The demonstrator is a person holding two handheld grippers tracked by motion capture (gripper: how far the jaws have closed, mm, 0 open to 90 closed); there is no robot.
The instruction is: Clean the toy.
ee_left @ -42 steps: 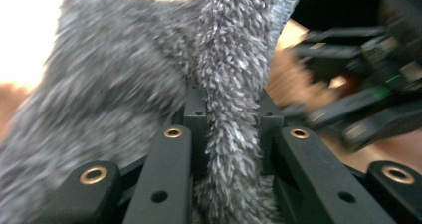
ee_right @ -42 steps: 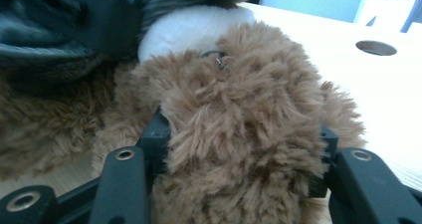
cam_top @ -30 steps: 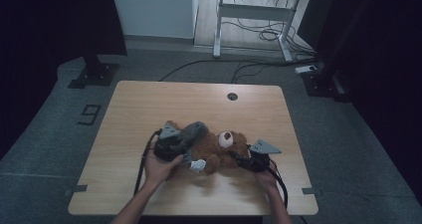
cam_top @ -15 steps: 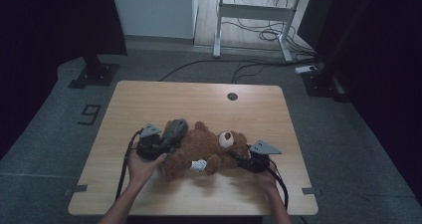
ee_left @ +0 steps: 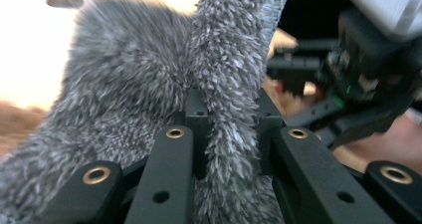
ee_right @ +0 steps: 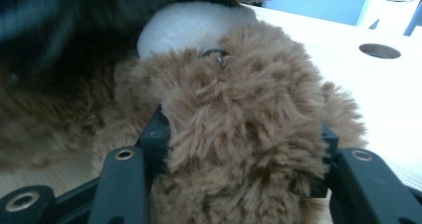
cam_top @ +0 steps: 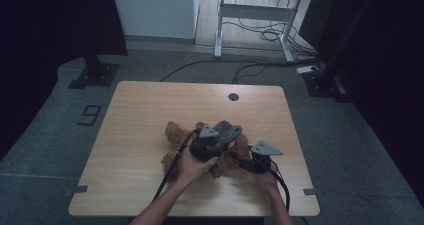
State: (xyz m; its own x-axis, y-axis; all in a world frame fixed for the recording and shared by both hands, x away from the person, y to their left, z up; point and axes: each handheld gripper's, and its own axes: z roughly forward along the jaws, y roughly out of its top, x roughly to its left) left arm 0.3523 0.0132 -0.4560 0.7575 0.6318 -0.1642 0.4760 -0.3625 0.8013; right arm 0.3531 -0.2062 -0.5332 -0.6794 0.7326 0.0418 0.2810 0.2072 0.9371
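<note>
A brown teddy bear [cam_top: 175, 131] lies on the wooden table [cam_top: 150, 105], right of centre near the front. My left gripper [cam_top: 219, 141] is over the bear, shut on a fold of grey fuzzy cloth [cam_top: 229, 132] that lies across the bear's upper body. In the left gripper view the cloth [ee_left: 149, 99] is pinched between the jaws of the left gripper [ee_left: 228, 129]. My right gripper [cam_top: 246, 160] is at the bear's right side. In the right gripper view its jaws are shut on the bear's furry head [ee_right: 239, 124], below the white muzzle [ee_right: 189, 27].
A round cable hole [cam_top: 233, 96] sits at the table's far edge. A white desk frame [cam_top: 250, 15] and loose cables [cam_top: 260, 35] stand on the floor behind. Black stand bases [cam_top: 95, 75] flank the table's far corners.
My left gripper swung out to the left with the grey cloth, then came back right over the bear, and the cloth now covers the bear's head. The right gripper stayed put.
</note>
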